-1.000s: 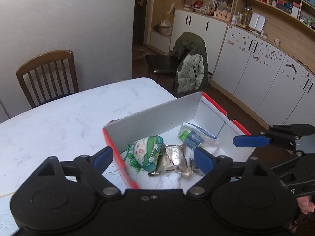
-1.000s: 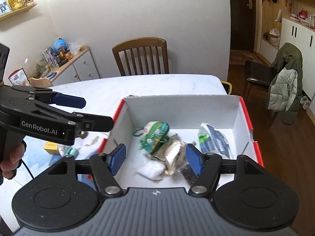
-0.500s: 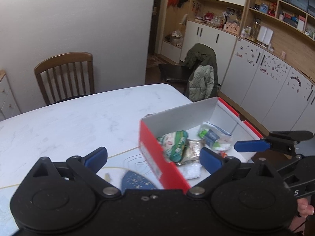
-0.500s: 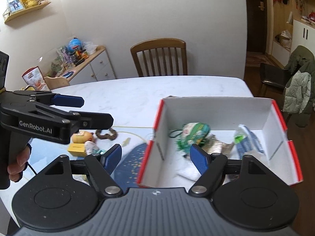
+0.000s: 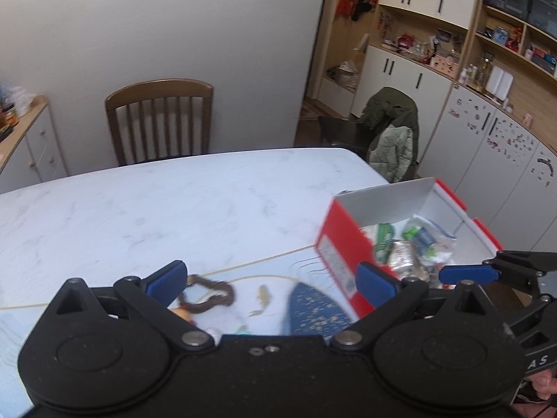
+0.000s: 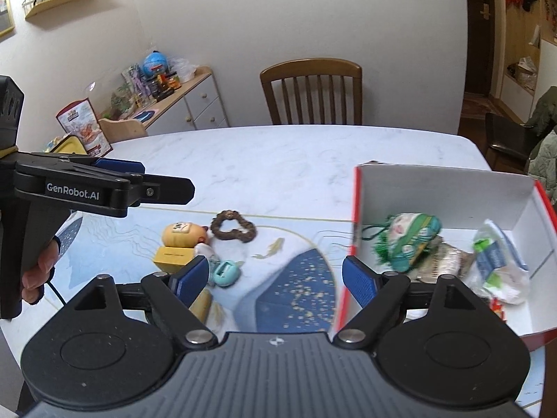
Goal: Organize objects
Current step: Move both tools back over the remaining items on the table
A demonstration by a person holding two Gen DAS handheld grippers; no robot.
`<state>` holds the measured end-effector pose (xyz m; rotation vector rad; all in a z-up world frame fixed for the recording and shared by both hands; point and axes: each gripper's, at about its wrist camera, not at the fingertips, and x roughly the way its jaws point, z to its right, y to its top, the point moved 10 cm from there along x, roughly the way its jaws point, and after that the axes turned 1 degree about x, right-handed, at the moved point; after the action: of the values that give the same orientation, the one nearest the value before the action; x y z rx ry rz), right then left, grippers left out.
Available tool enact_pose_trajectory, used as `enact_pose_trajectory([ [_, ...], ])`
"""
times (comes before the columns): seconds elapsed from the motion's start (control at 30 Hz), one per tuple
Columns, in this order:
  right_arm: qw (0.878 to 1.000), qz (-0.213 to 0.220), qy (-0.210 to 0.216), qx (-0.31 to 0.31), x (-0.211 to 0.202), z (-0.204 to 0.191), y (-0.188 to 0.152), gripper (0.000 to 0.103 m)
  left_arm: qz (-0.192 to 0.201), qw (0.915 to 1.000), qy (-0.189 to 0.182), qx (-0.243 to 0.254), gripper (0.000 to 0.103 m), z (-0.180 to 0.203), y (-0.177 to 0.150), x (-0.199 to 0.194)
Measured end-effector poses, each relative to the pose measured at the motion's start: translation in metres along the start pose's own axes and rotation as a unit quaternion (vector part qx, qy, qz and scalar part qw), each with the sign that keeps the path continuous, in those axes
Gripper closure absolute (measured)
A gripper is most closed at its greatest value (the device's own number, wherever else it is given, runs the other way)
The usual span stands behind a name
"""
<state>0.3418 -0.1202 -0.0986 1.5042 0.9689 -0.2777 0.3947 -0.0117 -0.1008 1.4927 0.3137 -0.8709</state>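
Note:
A red and white box (image 6: pixel 449 184) (image 5: pixel 339 244) sits at the table's right end, holding a green pouch (image 6: pixel 412 235), a silver packet (image 6: pixel 442 261) and a clear plastic bag (image 6: pixel 494 264). Loose on the mat to its left lie a brown bead bracelet (image 6: pixel 233 230) (image 5: pixel 209 296), a tan round toy (image 6: pixel 182 234), a yellow block (image 6: pixel 173 257) and a teal item (image 6: pixel 225 273). My left gripper (image 5: pixel 271 280) is open and empty above the bracelet. My right gripper (image 6: pixel 275 277) is open and empty over the mat, between the loose items and the box.
A white marble table (image 6: pixel 278 153) carries a blue patterned mat (image 6: pixel 289 289). A wooden chair (image 6: pixel 311 92) stands at the far side. A sideboard (image 6: pixel 181 104) with clutter is at the left; a jacket-draped chair (image 5: pixel 391 139) and cabinets are at the right.
Both grippers have swung left, away from above the box toward the loose items on the mat. The box now sits at the right of both views. Both stay open and empty.

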Motion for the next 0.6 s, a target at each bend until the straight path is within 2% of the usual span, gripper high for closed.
enact_pose_trajectory([
  [0.3,1.0,-0.012,-0.003,-0.007,0.035,-0.036,-0.003,0.019,-0.021,0.9989,0.028,-0.032,0.0,-0.058,-0.018,0.008],
  [0.6,0.998,-0.057,-0.006,-0.013,0.077,-0.065,-0.029,0.019,-0.04,0.9956,0.059,-0.06,0.0,-0.113,-0.034,0.027],
])
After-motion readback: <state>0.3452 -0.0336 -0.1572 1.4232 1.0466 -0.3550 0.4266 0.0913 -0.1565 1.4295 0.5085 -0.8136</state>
